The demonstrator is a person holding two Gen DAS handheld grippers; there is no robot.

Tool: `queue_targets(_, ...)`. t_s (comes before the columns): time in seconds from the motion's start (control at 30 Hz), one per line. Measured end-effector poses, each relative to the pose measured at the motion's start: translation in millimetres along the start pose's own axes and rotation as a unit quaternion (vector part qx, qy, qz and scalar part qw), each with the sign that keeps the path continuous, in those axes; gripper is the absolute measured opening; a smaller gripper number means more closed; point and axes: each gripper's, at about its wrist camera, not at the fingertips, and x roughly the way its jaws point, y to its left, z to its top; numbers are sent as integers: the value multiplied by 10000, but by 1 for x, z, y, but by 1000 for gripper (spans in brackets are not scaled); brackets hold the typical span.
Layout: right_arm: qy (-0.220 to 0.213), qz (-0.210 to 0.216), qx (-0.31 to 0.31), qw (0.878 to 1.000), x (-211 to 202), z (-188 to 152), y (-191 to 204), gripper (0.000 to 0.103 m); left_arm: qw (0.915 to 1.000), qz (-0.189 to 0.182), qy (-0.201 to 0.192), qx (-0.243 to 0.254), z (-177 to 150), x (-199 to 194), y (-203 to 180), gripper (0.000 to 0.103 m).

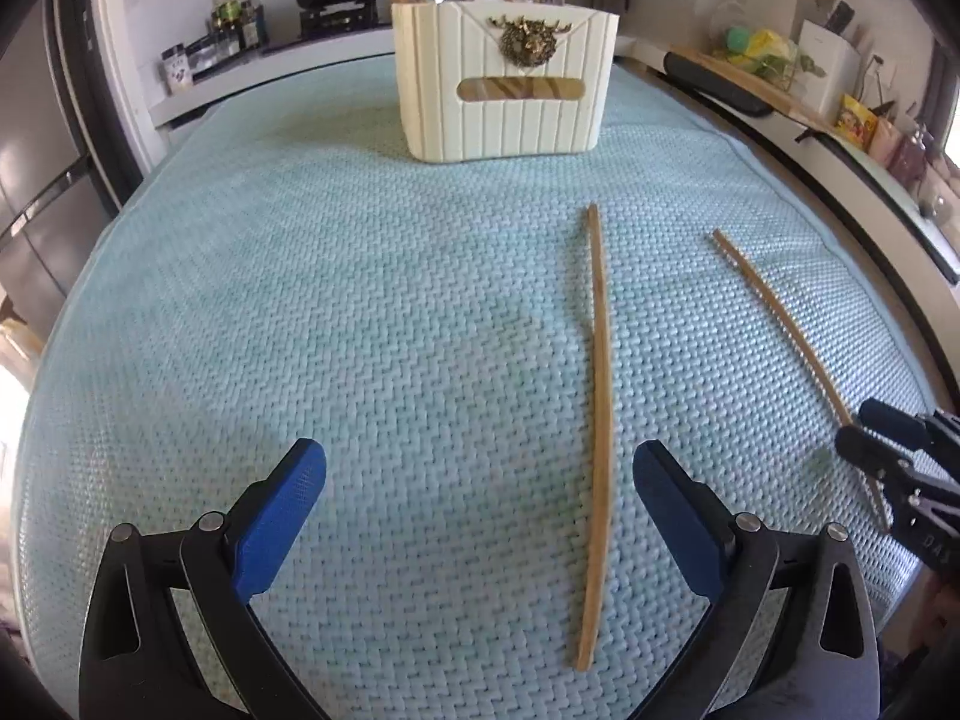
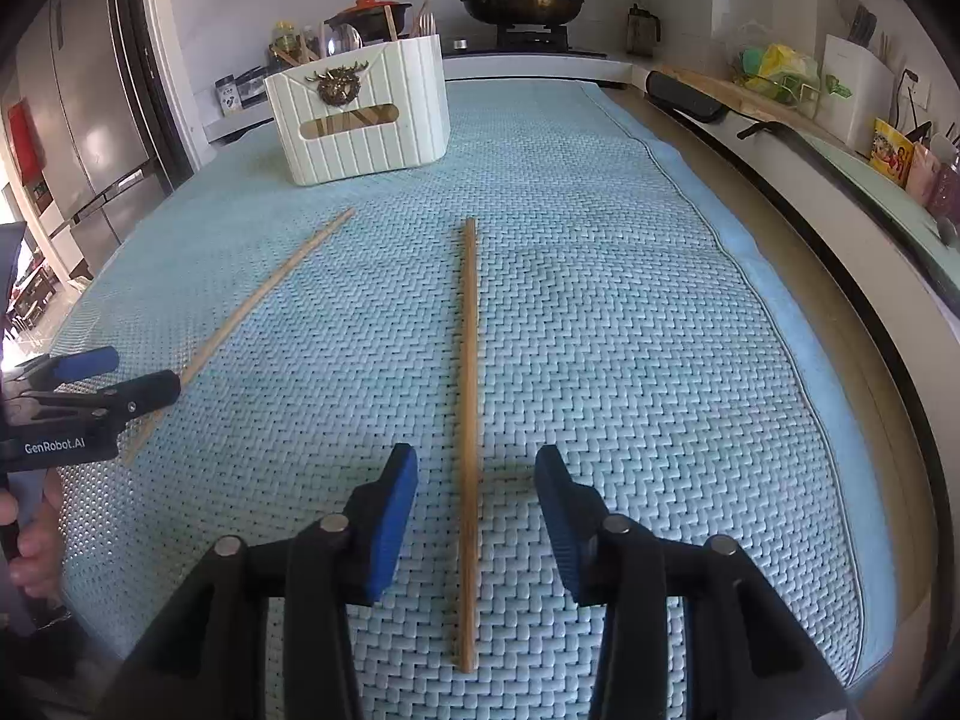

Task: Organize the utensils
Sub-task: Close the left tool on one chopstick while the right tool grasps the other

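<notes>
So both grippers, left (image 1: pixel 480 510) and right (image 2: pixel 476 507), hang spread over the mat (image 2: pixel 600 330), each straddling a chopstick (image 2: pixel 468 420) untouched (seemingly lined up for pinching), holder (image 1: pixel 504 84) waiting beyond.

Your left gripper (image 1: pixel 480 516) has bare woven mat (image 1: pixel 300 300) ahead: centre and left of its frame lie open right up to the cream utensil caddy (image 1: pixel 504 84) at top centre. One chopstick (image 1: pixel 600 420) runs down the frame just inside the right finger. A second chopstick (image 1: pixel 780 324) slants toward the right edge, where your right gripper (image 1: pixel 882 438) blocks. In the right wrist view that second chopstick (image 2: pixel 469 420) lies between the parted fingers; the mat's right half is free to its edge.
</notes>
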Motion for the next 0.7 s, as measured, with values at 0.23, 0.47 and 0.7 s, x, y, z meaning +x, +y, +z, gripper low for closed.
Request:
queue_targets(0.23, 158, -116, -336, 9992, 23, 26, 1, 42, 9963, 65, 252, 823, 41, 43, -30, 89)
queue_targets(0.47, 305, 16, -532, 9981, 52, 65, -1, 33, 9955, -390, 470, 717, 71, 69, -34, 83)
queue_targets(0.7, 531, 469, -709, 9950, 77, 103, 6, 23, 9935, -551, 661, 741, 91, 79, -38, 67)
